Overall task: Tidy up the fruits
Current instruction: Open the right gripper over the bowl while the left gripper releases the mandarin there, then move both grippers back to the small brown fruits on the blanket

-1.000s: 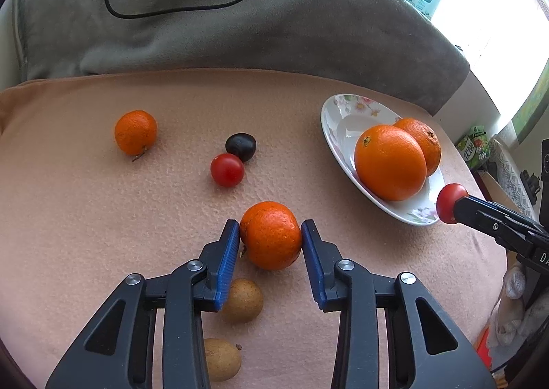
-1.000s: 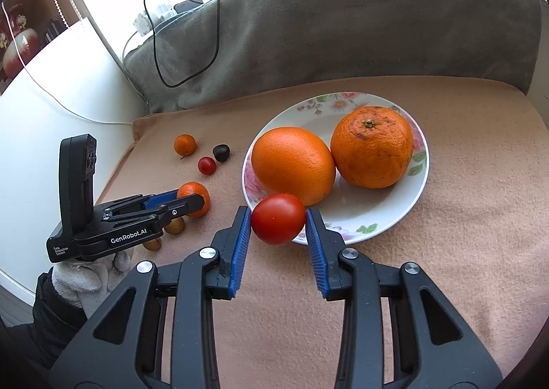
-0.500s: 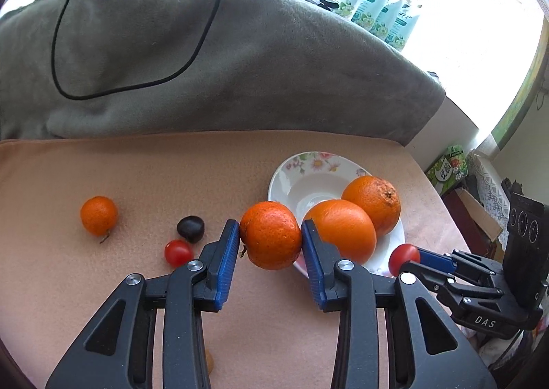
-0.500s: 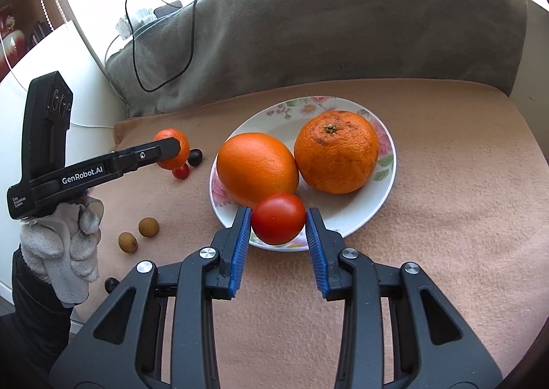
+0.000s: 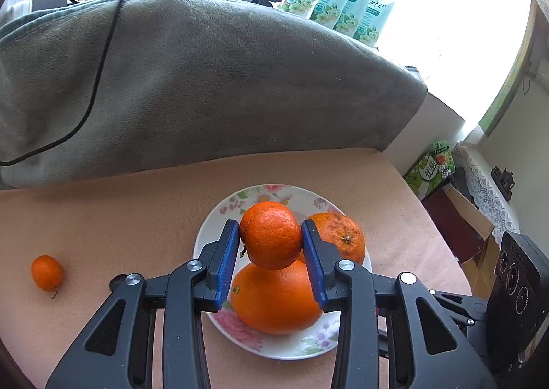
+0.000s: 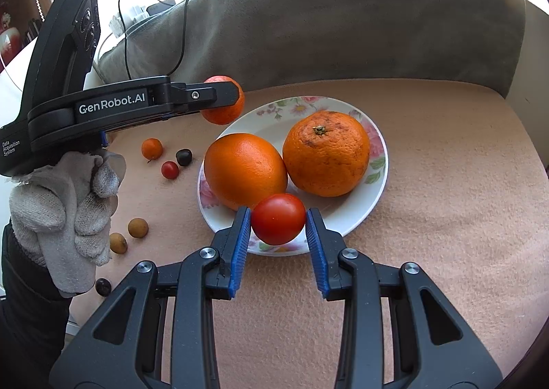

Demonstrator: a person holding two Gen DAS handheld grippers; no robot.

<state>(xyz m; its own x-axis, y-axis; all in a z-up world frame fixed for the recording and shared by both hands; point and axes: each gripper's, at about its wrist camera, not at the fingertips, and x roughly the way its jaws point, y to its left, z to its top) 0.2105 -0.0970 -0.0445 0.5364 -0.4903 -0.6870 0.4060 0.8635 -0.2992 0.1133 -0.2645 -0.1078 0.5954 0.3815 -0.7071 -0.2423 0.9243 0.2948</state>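
My left gripper (image 5: 270,239) is shut on a small orange (image 5: 270,239) and holds it in the air above the floral plate (image 5: 209,234). The same orange shows in the right wrist view (image 6: 224,111), over the plate's far left rim. My right gripper (image 6: 278,221) is shut on a red tomato (image 6: 278,218) just above the plate's near rim (image 6: 375,190). Two big oranges lie on the plate, one at the left (image 6: 245,169) and one at the right (image 6: 326,153).
On the peach cloth left of the plate lie a small tangerine (image 6: 151,149), a cherry tomato (image 6: 170,169), a dark fruit (image 6: 184,156), two brown longans (image 6: 138,227) and another dark fruit (image 6: 103,286). A grey blanket (image 6: 343,18) with a black cable rises behind.
My left gripper has lifted the small orange off the cloth and carried it right, to above the plate. My right gripper has brought the tomato closer over the plate's near rim.
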